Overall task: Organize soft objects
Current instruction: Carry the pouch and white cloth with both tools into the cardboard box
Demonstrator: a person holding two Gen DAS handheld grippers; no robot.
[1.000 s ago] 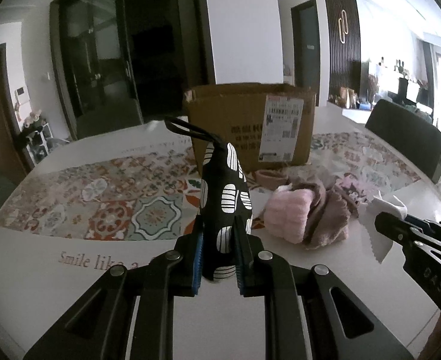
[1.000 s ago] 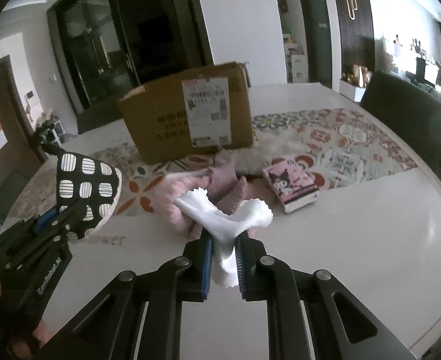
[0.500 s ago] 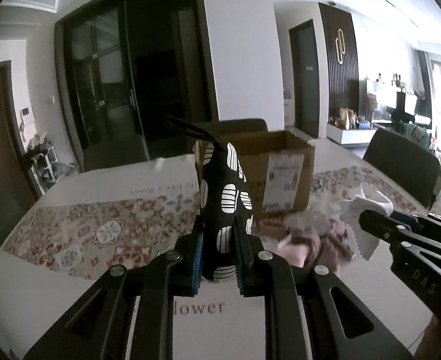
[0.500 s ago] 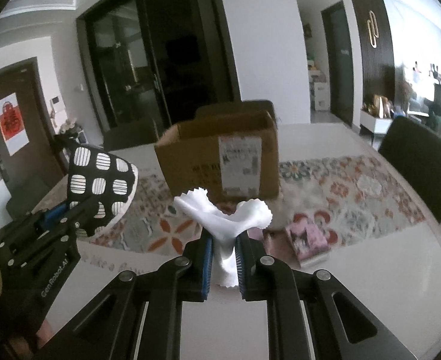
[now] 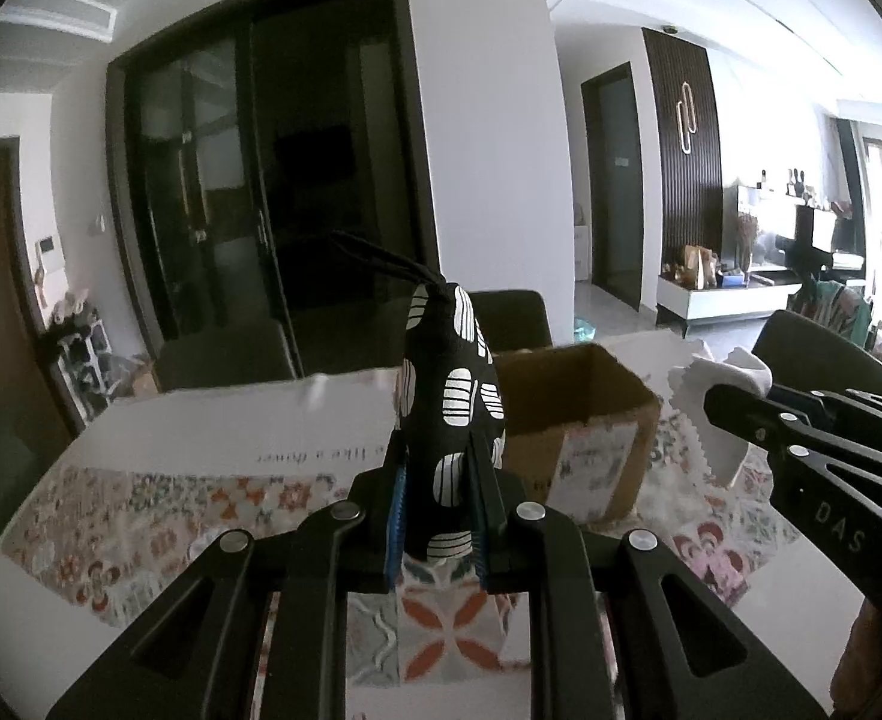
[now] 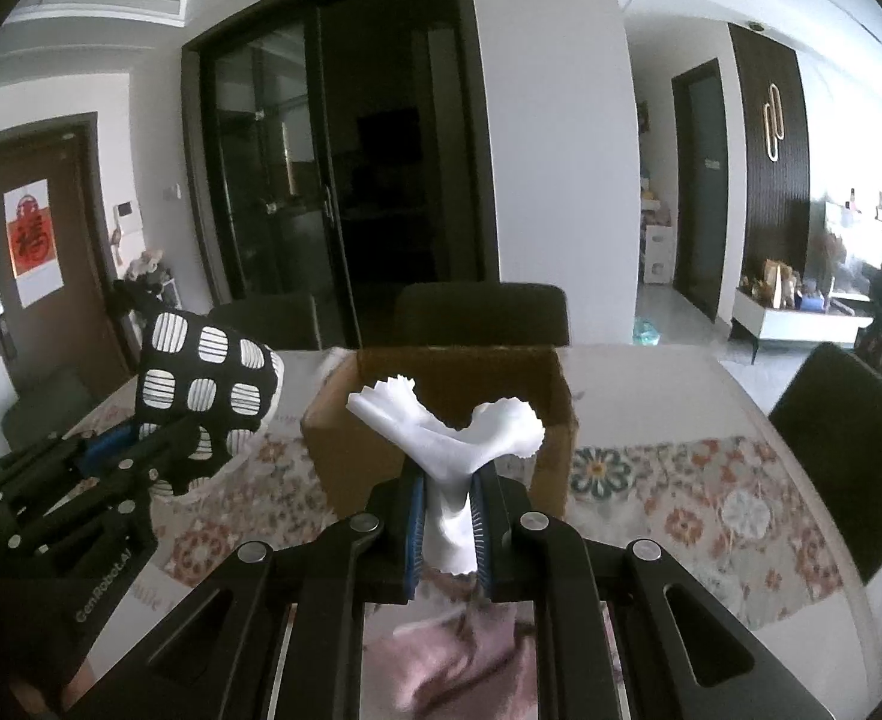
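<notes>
left gripper (image 5: 438, 516) pinches black pouch (image 5: 450, 414); right gripper (image 6: 447, 525) pinches white cloth (image 6: 447, 438)

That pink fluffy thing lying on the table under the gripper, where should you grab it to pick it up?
Probably on a raised fold near the middle of the pink cloth, coming straight down from above. It lies slumped in soft bunches on the table, so a hump gives the fingers something to pinch. Both grippers are full: the right gripper holds the white cloth, the left gripper the black spotted pouch.

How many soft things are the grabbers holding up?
2. The black-and-white patterned fabric pouch is in the left gripper; the white pinked-edge cloth is in the right gripper. More lie below.
</notes>
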